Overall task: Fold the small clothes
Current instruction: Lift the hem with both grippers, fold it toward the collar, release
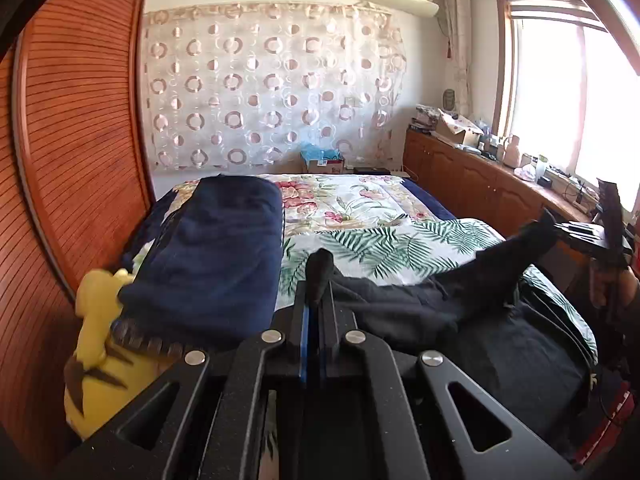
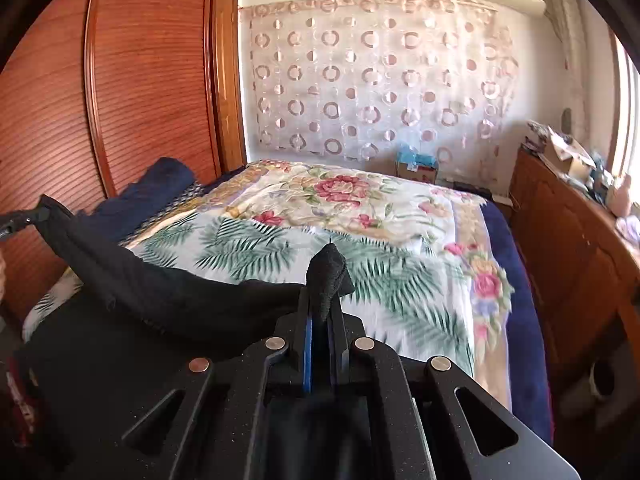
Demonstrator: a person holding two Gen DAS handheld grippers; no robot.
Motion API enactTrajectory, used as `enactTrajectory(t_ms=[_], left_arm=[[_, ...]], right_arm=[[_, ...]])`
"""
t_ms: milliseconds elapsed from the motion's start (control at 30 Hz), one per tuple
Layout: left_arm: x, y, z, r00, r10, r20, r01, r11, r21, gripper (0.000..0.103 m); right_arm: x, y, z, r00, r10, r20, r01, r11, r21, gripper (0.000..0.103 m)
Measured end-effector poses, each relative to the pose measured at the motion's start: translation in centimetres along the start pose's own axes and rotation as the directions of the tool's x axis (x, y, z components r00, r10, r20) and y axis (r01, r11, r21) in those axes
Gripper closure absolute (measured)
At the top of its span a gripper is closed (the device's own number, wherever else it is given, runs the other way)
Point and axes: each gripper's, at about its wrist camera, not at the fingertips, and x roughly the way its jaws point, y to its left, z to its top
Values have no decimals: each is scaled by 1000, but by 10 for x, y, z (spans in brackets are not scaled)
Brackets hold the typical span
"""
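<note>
A black garment (image 1: 432,304) lies stretched across the near part of the bed. My left gripper (image 1: 318,292) is shut on one corner of it, and a tuft of black cloth sticks up between the fingers. My right gripper (image 2: 322,300) is shut on another corner of the black garment (image 2: 180,296), which bunches above its tips. In the left wrist view the right gripper (image 1: 560,224) shows at the far right, lifting its corner. In the right wrist view the left gripper (image 2: 24,216) shows at the left edge, holding the other end.
The bed (image 2: 400,216) has a floral and fern-print cover. A folded navy blanket (image 1: 212,256) and a yellow plush toy (image 1: 100,344) lie at its left side by the wooden wardrobe (image 1: 72,140). A cluttered wooden cabinet (image 1: 480,176) runs along the right under the window.
</note>
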Motion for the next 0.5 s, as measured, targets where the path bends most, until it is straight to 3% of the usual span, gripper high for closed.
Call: enactTrajectory(t_ms=[133, 500], left_arm=[[-29, 2, -22, 1000, -19, 10, 19, 999, -44, 99], [-75, -7, -72, 998, -35, -46, 35, 999, -14, 99]], right_arm=[[-46, 6, -30, 1000, 9, 5, -10, 999, 31, 98], [-138, -3, -72, 998, 55, -28, -52, 993, 103, 98]])
